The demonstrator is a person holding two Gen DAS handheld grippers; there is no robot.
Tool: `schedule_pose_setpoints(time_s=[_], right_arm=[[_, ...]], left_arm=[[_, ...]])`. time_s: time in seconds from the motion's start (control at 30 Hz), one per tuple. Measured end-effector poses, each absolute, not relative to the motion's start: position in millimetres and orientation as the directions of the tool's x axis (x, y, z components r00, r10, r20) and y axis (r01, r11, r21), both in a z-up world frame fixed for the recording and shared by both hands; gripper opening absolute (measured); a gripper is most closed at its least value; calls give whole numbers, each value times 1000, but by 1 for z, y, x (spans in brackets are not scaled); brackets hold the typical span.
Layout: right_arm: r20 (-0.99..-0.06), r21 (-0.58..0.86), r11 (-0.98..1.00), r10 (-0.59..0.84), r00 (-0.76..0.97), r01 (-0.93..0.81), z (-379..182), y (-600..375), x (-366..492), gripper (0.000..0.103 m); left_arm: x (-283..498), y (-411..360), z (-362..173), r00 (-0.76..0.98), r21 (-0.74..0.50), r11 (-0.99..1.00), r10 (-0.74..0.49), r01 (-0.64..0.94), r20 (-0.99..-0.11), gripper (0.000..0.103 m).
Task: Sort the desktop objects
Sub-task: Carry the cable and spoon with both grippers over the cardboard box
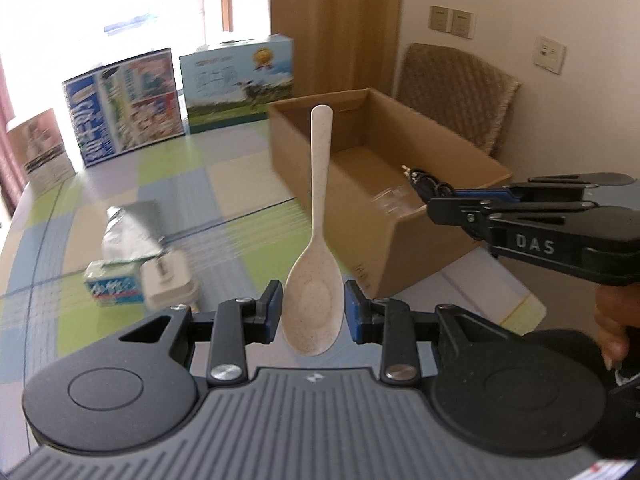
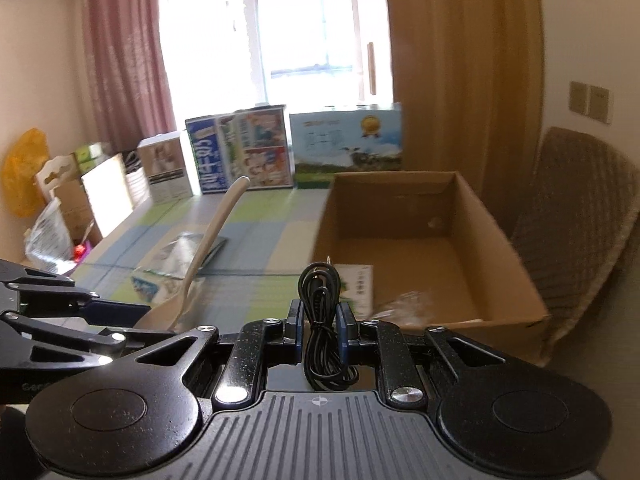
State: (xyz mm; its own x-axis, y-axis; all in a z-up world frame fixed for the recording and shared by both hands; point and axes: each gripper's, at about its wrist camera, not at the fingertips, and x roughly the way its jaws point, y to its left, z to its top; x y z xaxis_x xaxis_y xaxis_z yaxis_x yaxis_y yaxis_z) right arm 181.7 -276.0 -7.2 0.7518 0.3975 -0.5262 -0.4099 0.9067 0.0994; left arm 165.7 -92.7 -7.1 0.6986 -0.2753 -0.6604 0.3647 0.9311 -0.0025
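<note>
A checked tablecloth carries an open cardboard box, a foil bag and small packets — printed cartons behind.

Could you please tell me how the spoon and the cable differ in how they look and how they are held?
The spoon is pale, speckled and rigid, its bowl in the left gripper; the cable is black, limp and coiled, in the right gripper. The spoon is one straight piece, the cable several loops. Both are clamped, near the cardboard box.

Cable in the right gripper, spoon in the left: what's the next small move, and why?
Probably carry the right gripper forward over the box before opening. It is shut on the coiled cable, which hangs near the box's front edge rather than clearly inside. The box is open-topped and already holds a leaflet. The left gripper, shut on the spoon, can follow.
</note>
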Motion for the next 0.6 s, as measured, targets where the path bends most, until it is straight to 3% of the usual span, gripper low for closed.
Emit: schedule_pose_setpoints(time_s=[0.6], right_arm=[[-497,96,944,321,806,-317,1,-338,223,13]], left_arm=[[213,-169,1,678,4,887,-351,462,-646,28]])
